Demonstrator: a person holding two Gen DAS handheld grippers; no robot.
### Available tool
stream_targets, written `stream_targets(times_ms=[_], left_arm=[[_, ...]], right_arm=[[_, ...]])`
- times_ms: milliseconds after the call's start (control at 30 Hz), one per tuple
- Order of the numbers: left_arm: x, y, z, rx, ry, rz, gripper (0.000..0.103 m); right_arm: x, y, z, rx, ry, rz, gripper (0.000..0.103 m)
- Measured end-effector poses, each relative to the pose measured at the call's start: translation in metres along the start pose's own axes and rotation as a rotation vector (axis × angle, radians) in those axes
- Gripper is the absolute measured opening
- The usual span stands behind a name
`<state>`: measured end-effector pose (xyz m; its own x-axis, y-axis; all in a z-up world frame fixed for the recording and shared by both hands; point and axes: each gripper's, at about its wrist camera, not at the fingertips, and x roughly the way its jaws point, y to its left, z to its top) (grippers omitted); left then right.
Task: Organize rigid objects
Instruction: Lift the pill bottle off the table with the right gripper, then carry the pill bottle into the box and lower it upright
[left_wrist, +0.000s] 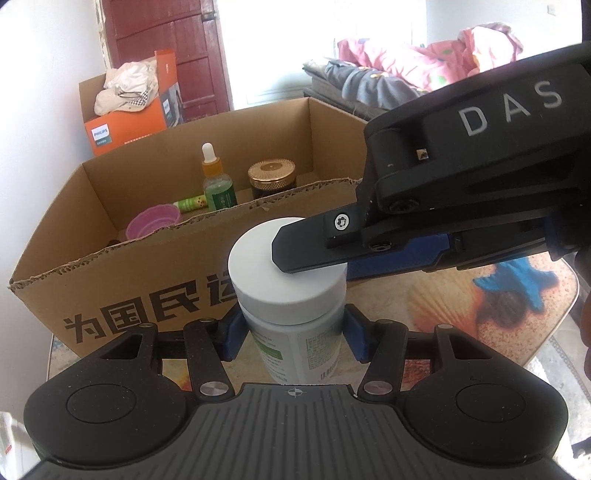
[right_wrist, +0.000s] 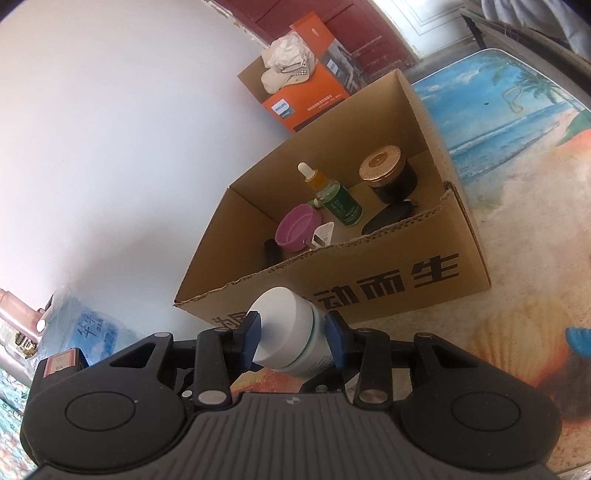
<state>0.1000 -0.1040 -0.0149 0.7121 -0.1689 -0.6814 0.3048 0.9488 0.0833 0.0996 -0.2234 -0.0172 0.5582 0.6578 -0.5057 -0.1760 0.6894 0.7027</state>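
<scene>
A white bottle (left_wrist: 295, 350) with a broad white cap (left_wrist: 258, 273) stands upright just in front of the open cardboard box (left_wrist: 110, 280). My left gripper (left_wrist: 293, 339) is shut on the bottle's body, blue pads on either side. My right gripper (left_wrist: 314, 264) comes in from the right, one black finger lying across the cap's top. In the right wrist view the bottle (right_wrist: 284, 325) looks tilted, with my right gripper (right_wrist: 293, 332) shut on its cap end: one pad on the cap's top face, the other just below the cap. The bottle's base is hidden.
The box (right_wrist: 369, 291) holds a green dropper bottle (left_wrist: 218, 184), a gold-lidded dark jar (left_wrist: 272, 177), a purple cup (left_wrist: 153, 221) and a small green tube (left_wrist: 190, 203). Behind stands an orange carton (left_wrist: 125, 125) with a hat. The table has a beach-print cover (right_wrist: 517, 110).
</scene>
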Motion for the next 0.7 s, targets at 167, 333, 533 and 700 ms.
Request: stream_targets(times_ms=[167,333,533,700], left_arm=[[-0.005,0.004,0.002,-0.01,0.003,-0.006,0.054],[-0.011,0.008,0.002,-0.019,0.001,-0.003,0.053],[-0.02,0.011,0.0,-0.027,-0.01,0.003,0.053],[-0.029,0.013,-0.003,-0.025,-0.025,0.009,0.053]], right_arm=[[-0.004,0.005,-0.001,-0.006,0.0,0.0,0.042],[-0.007,0.011,-0.002,-0.014,-0.001,0.006,0.042],[-0.011,0.021,-0.005,-0.034,-0.003,0.013,0.042],[-0.016,0.03,-0.007,-0.05,-0.01,0.017,0.042]])
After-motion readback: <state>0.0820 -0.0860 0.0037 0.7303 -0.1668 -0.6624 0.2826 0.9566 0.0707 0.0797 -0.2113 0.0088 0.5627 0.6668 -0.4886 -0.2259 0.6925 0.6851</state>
